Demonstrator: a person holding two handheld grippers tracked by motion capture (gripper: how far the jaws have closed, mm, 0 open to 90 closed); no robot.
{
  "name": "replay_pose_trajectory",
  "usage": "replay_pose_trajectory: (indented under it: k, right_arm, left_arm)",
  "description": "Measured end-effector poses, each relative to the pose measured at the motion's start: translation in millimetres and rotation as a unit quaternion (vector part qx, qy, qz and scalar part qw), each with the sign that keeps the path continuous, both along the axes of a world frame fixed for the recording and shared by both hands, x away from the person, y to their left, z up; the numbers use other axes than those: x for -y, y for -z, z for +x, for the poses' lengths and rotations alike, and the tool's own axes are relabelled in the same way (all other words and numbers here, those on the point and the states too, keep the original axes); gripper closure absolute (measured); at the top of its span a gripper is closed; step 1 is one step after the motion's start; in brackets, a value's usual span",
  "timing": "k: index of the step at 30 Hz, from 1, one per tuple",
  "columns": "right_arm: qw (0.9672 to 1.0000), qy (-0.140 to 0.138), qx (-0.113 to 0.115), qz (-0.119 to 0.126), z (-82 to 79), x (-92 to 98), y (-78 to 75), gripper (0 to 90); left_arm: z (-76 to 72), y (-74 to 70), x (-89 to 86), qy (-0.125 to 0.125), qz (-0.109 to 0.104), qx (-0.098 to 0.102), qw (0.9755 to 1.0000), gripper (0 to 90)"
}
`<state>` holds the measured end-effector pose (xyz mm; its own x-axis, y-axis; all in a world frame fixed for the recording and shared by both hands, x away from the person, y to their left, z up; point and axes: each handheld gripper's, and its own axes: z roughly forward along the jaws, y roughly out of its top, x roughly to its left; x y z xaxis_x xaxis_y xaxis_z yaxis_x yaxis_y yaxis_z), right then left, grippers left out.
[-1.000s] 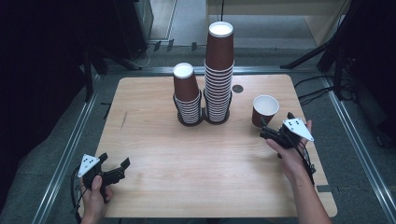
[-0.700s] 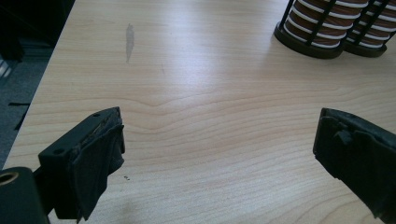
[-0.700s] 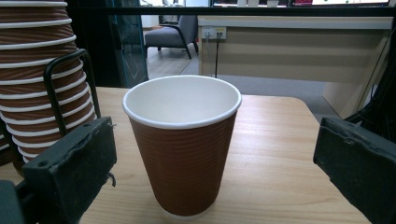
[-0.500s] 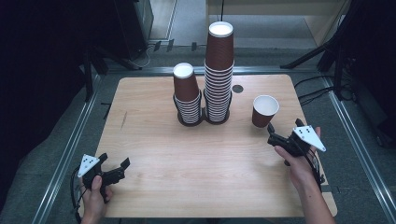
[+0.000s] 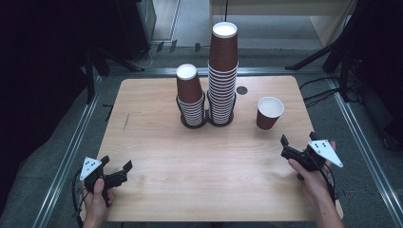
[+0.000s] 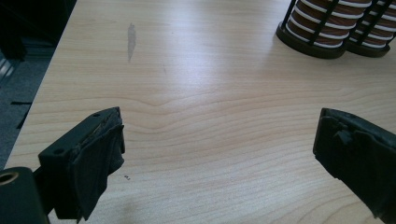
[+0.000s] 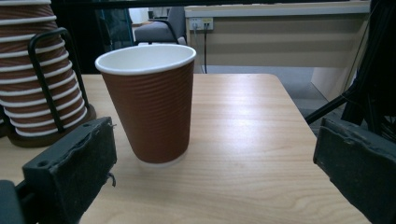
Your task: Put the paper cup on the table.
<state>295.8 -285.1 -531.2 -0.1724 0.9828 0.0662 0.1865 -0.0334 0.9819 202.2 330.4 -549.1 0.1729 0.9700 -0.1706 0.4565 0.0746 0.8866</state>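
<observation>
From the high view, a single brown cup (image 5: 269, 112) is standing upright on the table (image 5: 199, 156), to the right of two tall stacks (image 5: 223, 71) in black racks. The right gripper (image 5: 285, 148) is resting near the table's right edge, well apart from the cup, jaws spread and holding nothing. The left gripper (image 5: 124, 172) is lying at the near left corner, also spread and empty.

In the left gripper view, both jaws are standing wide apart over bare wood, and the rack bases (image 6: 310, 39) are sitting far ahead.

In the right gripper view, the cup (image 7: 149, 102) is standing in front of the open jaws, closer to the left one, with a stack (image 7: 42, 74) just behind on the left. The jaw pads look frayed, though this is hard to judge.

The risk, I think, is this: the cup is light and empty, so a jaw coming in off-centre could push it over or slide it into the rack, and squeezing too hard could crush its wall.
</observation>
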Motion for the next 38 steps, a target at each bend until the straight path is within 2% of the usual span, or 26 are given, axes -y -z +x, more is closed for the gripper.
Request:
replay_pose_trajectory:
  k: [4,8,19,26,28,35,38]
  right_arm:
    - [0.9999,0.007,-0.002,-0.008,-8.7,8.4,4.9,0.0]
    - [0.9999,0.013,-0.008,-0.004,-16.2,16.8,11.5,0.0]
    - [0.9995,0.017,-0.008,-0.026,-39.6,30.7,12.7,0.0]
    - [0.9995,0.019,-0.009,-0.022,-55.2,40.0,13.9,0.0]
    - [0.9997,0.019,-0.010,-0.015,-58.5,41.8,13.9,0.0]
    - [0.9993,0.023,-0.014,-0.028,-62.0,39.8,16.7,0.0]
    - [0.9993,0.025,-0.017,-0.025,-62.9,40.2,17.8,0.0]
  left_arm:
    - [-0.2,0.1,0.1,0.000,0.001,0.001,1.0000,2.1]
    - [-0.3,0.1,0.6,0.001,0.003,0.000,1.0000,2.1]
    - [0.0,0.2,1.1,0.001,0.004,0.000,1.0000,2.1]
    - [-0.9,-0.2,1.7,0.009,0.007,0.006,0.9999,2.1]
    - [-0.8,-0.2,2.1,0.010,0.008,0.006,0.9999,2.1]
    - [0.5,0.0,2.0,0.010,0.008,0.005,0.9999,2.1]
    - [0.5,0.1,2.4,0.010,0.010,0.005,0.9999,2.1]
